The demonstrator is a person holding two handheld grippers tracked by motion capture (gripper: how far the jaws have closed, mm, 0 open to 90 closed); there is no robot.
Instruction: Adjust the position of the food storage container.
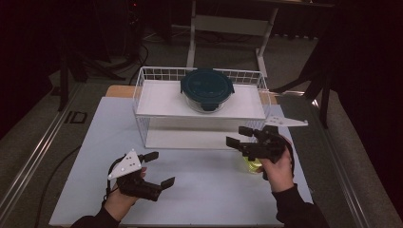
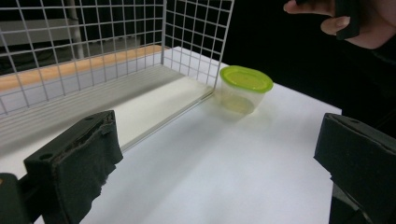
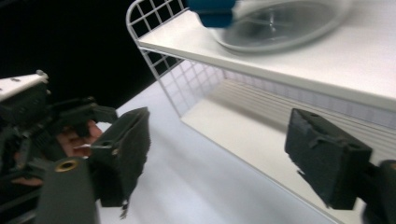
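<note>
Lime-green lid marks the small plastic tub [image 1: 253, 165] in the high view: it sits on the white table [image 1: 199, 190] directly under the right gripper [image 1: 240, 136], whose jaws gape empty, while the left gripper [image 1: 159, 168], also spread, lies well apart. From the left gripper view the tub [image 2: 245, 89] stands ahead and slightly right, at the wire rack's [image 2: 194, 42] corner. In the right gripper view the jaws stand released toward the rack's shelf [image 3: 299, 60], which carries a blue-lidded glass container [image 3: 280, 21].

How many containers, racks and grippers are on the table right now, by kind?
Containers: 2, a glass bowl with a blue lid on the rack, and a green-lidded tub on the table
Racks: 1, wire rack
Grippers: 2, left gripper and right gripper
Total: 5
</note>
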